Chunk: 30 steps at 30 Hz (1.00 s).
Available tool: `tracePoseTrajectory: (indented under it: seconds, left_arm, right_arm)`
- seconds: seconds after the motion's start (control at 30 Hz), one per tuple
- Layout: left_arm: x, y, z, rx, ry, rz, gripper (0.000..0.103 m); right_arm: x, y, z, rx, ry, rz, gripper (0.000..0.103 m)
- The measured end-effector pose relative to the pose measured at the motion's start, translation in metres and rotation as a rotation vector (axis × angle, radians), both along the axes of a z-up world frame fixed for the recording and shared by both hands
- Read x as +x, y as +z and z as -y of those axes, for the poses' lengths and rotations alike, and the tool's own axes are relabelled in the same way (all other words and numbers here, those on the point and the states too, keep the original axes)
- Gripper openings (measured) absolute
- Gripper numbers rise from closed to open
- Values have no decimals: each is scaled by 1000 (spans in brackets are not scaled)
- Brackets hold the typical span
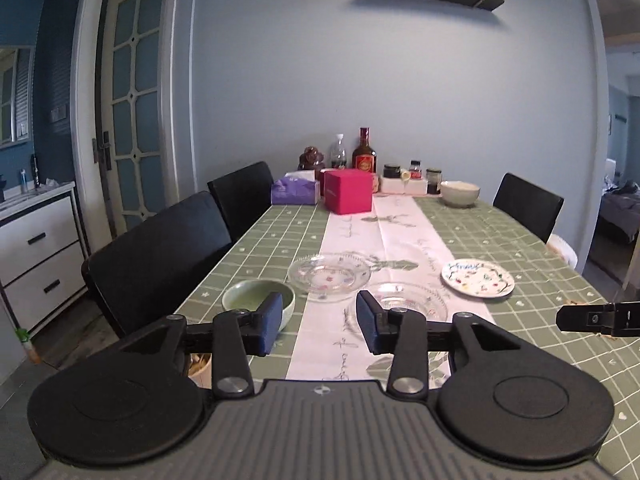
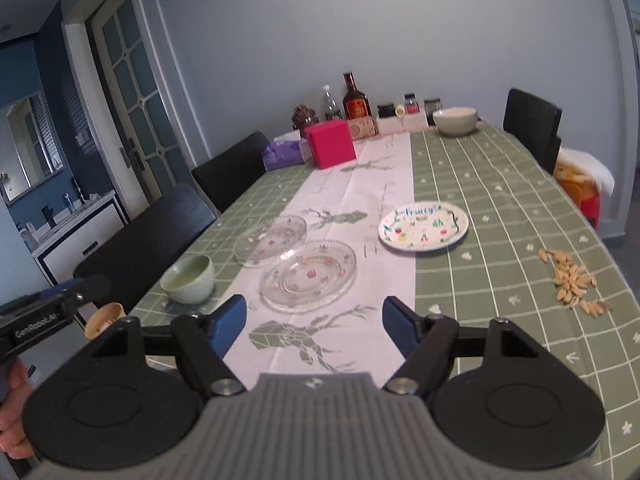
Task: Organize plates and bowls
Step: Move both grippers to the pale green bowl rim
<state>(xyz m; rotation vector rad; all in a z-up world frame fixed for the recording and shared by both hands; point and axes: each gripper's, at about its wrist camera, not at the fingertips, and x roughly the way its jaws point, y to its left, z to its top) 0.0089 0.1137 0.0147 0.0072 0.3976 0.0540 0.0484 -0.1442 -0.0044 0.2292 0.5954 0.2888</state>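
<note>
Dishes laid out on the table, both grippers empty and hovering at the near end.

Two clear glass plates (image 2: 307, 277) (image 2: 271, 239), edges overlapping, lie on the white runner (image 2: 360, 184); a green bowl (image 2: 188, 279) sits just left of them, a painted "Fruity" plate (image 2: 424, 225) apart to the right, a pale bowl (image 2: 455, 121) at the far end by the bottles (image 2: 355, 98). Nothing is stacked yet, so sorting seems unstarted. Left gripper (image 1: 318, 322) has fingers partly apart on nothing; right gripper (image 2: 314, 326) wider, also empty, likely readied for a plate rim. Scattered seeds (image 2: 574, 282) lie on the green checked cloth (image 2: 500, 208).
</note>
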Motion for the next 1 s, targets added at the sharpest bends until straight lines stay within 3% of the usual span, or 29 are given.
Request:
tracePoseTrajectory:
  seconds: [0.1, 0.3, 0.43, 0.53, 0.67, 0.83, 0.93, 1.0]
  left_arm:
    - [5, -6, -6, -31, 15, -47, 47]
    - [15, -6, -40, -171, 74, -130, 47]
    - [26, -1, -54, -144, 31, -190, 48]
    - [35, 12, -72, -179, 35, -183, 49]
    - [63, 28, -101, -217, 61, -250, 50]
    - [116, 30, -123, -196, 84, -353, 51]
    - [151, 22, -132, -221, 88, -436, 51]
    - [177, 17, -133, -212, 54, -496, 51]
  right_arm:
    - [9, -16, 3, 1, 2, -24, 74]
    - [28, -37, -1, 21, 34, -71, 74]
    - [55, -41, -8, 101, 116, -161, 74]
    - [78, -33, -16, 182, 189, -239, 73]
    - [102, -10, -45, 111, 258, -217, 73]
    - [139, 13, -87, 61, 317, -209, 73]
    - [168, 21, -113, 24, 299, -279, 73]
    - [185, 21, -128, 55, 312, -337, 73]
